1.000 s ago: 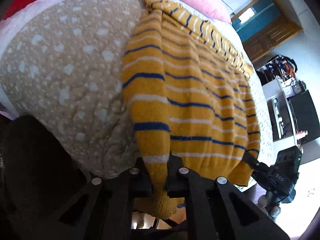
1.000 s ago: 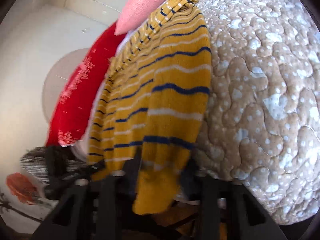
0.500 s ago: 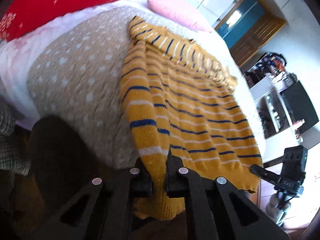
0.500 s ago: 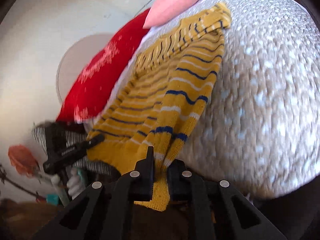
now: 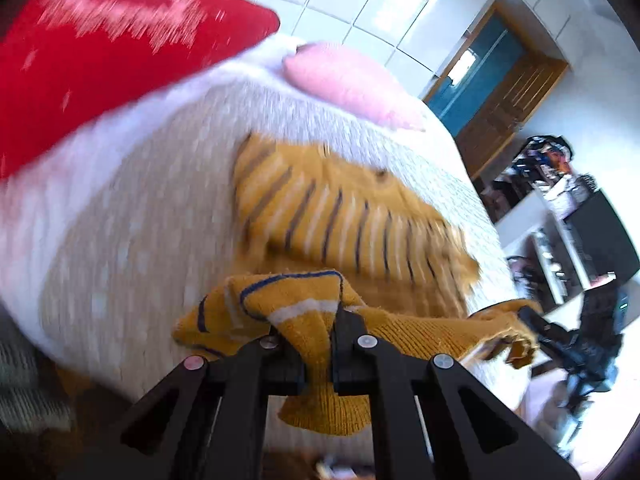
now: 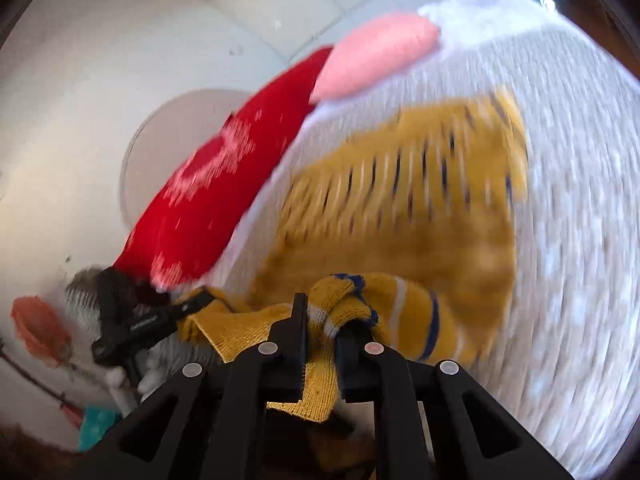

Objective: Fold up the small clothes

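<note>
A mustard-yellow sweater with blue and white stripes lies on a beige dotted bed cover. My left gripper is shut on one corner of the sweater's hem, lifted above the cover. My right gripper is shut on the other hem corner of the sweater. The hem hangs taut between the two grippers, raised over the sweater's body. The right gripper also shows in the left wrist view, and the left gripper in the right wrist view. Both views are motion-blurred.
A red cushion and a pink cushion lie at the head of the bed; both show in the right wrist view, red and pink. A wooden door and shelves stand to the right.
Both grippers have lifted the hem and carried it forward toward the sweater's collar. The lower part of the sweater now bunches and folds over its upper part.
</note>
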The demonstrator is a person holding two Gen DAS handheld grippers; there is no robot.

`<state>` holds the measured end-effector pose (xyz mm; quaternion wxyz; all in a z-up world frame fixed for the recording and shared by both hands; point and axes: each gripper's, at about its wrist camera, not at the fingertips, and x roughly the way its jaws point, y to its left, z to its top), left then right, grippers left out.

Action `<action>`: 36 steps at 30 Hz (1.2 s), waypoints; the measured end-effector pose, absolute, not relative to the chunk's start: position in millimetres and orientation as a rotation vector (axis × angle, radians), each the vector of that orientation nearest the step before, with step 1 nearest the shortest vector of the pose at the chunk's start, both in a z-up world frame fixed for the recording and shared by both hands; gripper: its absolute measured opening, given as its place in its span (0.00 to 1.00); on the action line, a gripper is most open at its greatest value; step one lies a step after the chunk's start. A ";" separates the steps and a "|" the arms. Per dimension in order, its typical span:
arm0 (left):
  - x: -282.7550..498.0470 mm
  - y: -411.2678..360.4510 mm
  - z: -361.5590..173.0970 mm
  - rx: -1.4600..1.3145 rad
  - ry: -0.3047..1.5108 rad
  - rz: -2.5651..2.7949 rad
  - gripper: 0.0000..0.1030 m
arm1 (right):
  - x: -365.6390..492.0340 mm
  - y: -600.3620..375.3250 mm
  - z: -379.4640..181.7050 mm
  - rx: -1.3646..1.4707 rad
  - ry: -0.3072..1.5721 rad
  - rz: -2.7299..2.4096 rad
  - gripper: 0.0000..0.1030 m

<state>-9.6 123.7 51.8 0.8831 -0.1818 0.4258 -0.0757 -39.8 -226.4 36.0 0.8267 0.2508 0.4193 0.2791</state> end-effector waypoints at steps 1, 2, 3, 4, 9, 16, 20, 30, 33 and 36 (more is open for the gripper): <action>12.4 119.7 53.3 -0.363 0.890 -0.147 0.08 | -22.5 -223.7 38.8 0.536 0.888 0.582 0.12; 37.7 115.4 52.2 -0.353 0.899 -0.135 0.08 | 2.1 -222.1 40.0 0.530 0.887 0.550 0.12; 58.3 112.2 49.2 -0.346 0.908 -0.119 0.08 | 18.5 -219.0 39.6 0.516 0.890 0.518 0.12; 79.9 109.5 44.3 -0.342 0.923 -0.102 0.08 | 34.2 -218.6 37.4 0.507 0.897 0.490 0.12; 161.7 105.3 5.1 -0.359 1.034 -0.057 0.08 | 110.7 -211.4 9.7 0.493 0.981 0.363 0.12; 207.0 117.1 -23.4 -0.532 1.072 -0.148 0.14 | 177.0 -234.4 -42.0 0.678 1.084 0.326 0.19; 217.5 138.4 -28.5 -0.713 1.054 -0.238 0.32 | 191.1 -255.5 -63.2 0.860 1.073 0.344 0.27; 226.7 187.8 -21.5 -0.812 1.006 -0.072 0.49 | 206.7 -270.8 -49.8 0.871 1.022 0.318 0.43; 210.8 190.6 -8.8 -0.738 1.002 -0.042 0.50 | 196.8 -279.3 -29.5 0.799 0.992 0.285 0.47; 191.0 184.4 -1.7 -0.649 1.008 -0.032 0.53 | 177.3 -295.1 -9.1 0.716 0.957 0.217 0.59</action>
